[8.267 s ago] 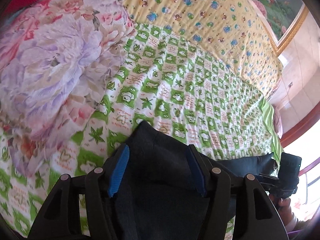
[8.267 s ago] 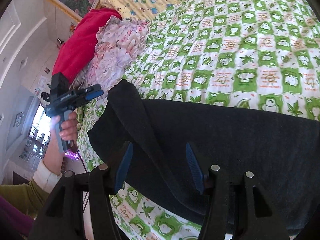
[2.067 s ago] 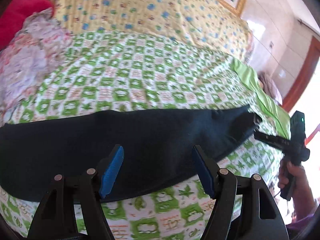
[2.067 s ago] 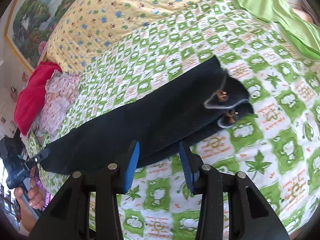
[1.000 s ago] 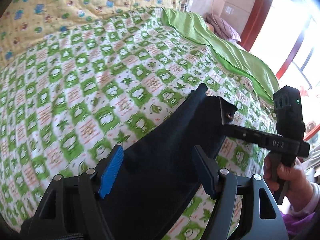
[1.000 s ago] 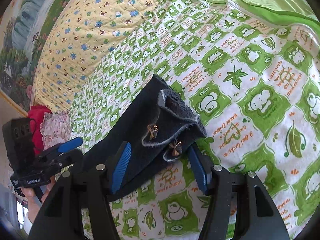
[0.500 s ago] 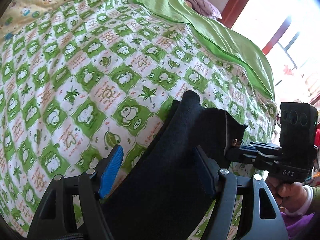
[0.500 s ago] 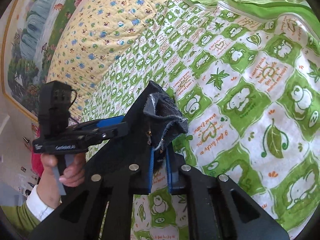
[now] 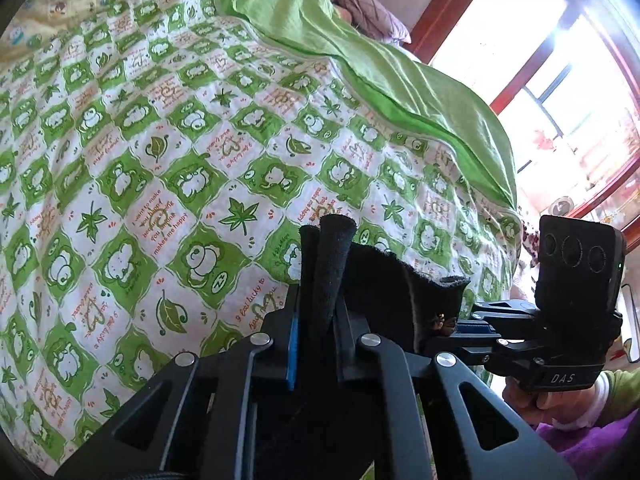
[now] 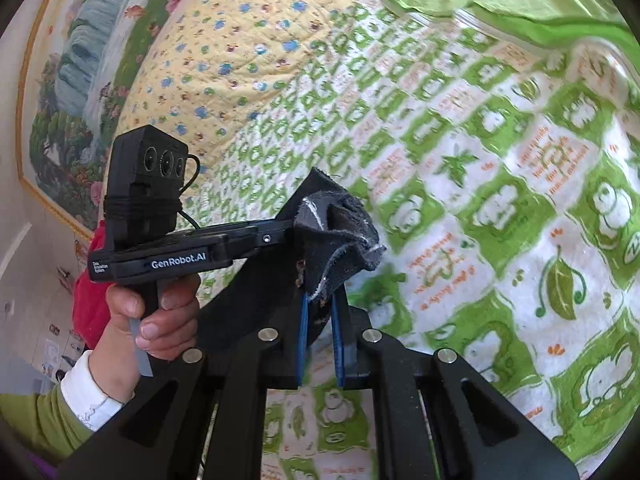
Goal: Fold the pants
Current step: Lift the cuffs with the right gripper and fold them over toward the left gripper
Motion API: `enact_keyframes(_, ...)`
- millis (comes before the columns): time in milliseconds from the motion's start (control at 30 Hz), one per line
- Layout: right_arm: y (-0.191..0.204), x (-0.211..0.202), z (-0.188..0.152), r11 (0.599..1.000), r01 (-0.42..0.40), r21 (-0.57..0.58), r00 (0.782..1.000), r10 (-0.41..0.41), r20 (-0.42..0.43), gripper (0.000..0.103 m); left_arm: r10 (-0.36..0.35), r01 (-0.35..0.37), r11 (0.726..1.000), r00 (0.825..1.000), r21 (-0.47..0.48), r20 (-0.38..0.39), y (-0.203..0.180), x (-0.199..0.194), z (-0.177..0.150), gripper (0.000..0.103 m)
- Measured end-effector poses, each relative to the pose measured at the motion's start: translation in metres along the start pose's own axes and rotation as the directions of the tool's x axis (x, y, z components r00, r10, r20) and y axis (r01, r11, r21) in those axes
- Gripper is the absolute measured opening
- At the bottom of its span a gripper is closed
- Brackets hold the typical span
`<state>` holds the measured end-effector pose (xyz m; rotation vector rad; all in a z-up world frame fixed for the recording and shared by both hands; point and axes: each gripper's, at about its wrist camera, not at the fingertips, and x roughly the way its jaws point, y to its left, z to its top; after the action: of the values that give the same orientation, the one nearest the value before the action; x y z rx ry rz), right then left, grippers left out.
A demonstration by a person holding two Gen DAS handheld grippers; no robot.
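Black pants (image 9: 384, 280) hem edges are clamped by left gripper (image 9: 318, 312) and right gripper (image 10: 320, 320) above the open quilt (image 9: 160, 160)

The pants (image 9: 380, 280) are dark, near-black, of a soft fuzzy cloth. One end is bunched and lifted off the bed, with a folded edge standing upright in a narrow roll and a frayed pale hem curling beside it (image 10: 336, 228). Small brassy studs or buttons, hard to make out, sit near that hem, and the rest of the cloth trails down out of sight.
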<state>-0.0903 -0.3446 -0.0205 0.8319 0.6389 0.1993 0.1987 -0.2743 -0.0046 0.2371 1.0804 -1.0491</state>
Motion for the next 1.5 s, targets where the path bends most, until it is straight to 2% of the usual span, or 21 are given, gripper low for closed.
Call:
enact_keyframes(133, 0.024, -0.006, 0.004, 0.996, -0.067, -0.061, 0.998, 0.067, 0.009, 0.012, 0.0, 0.001, 1.0, 0.997, -0.013, 0.082, -0.004, -0.034, -0.008, 0.011)
enact_keyframes(300, 0.059, -0.008, 0.006, 0.977, -0.163, -0.139, 0.987, 0.163, -0.01, 0.012, 0.008, -0.001, 0.999, 0.983, -0.038, 0.181, -0.004, -0.082, -0.028, 0.011)
enact_keyframes(600, 0.125, 0.017, -0.008, 0.913, -0.316, -0.259, 0.948, 0.292, -0.126, 0.012, 0.041, 0.014, 0.986, 0.943, -0.165, 0.33, 0.018, -0.152, -0.088, 0.011)
enact_keyframes(933, 0.161, 0.065, -0.04, 0.885, -0.372, -0.281, 0.915, 0.3, -0.27, 0.012, 0.086, 0.047, 0.946, 0.918, -0.321, 0.386, 0.055, -0.172, -0.157, 0.011)
enact_keyframes(1100, 0.172, 0.087, -0.053, 0.875, -0.389, -0.287, 0.898, 0.29, -0.332, 0.012, 0.112, 0.064, 0.917, 0.906, -0.393, 0.408, 0.072, -0.178, -0.192, 0.011)
enact_keyframes(1233, 0.176, 0.104, -0.064, 0.873, -0.396, -0.284, 0.883, 0.277, -0.38, 0.012, 0.143, 0.065, 0.89, 0.9, -0.451, 0.411, 0.086, -0.176, -0.218, 0.011)
enact_keyframes(1300, 0.176, 0.113, -0.071, 0.874, -0.399, -0.279, 0.875, 0.271, -0.402, 0.012, 0.151, 0.073, 0.877, 0.897, -0.475, 0.416, 0.093, -0.175, -0.229, 0.008)
enact_keyframes(1500, 0.18, 0.138, -0.09, 0.876, -0.397, -0.274, 0.852, 0.241, -0.465, 0.013, 0.191, 0.054, 0.842, 0.9, -0.537, 0.391, 0.108, -0.169, -0.258, 0.008)
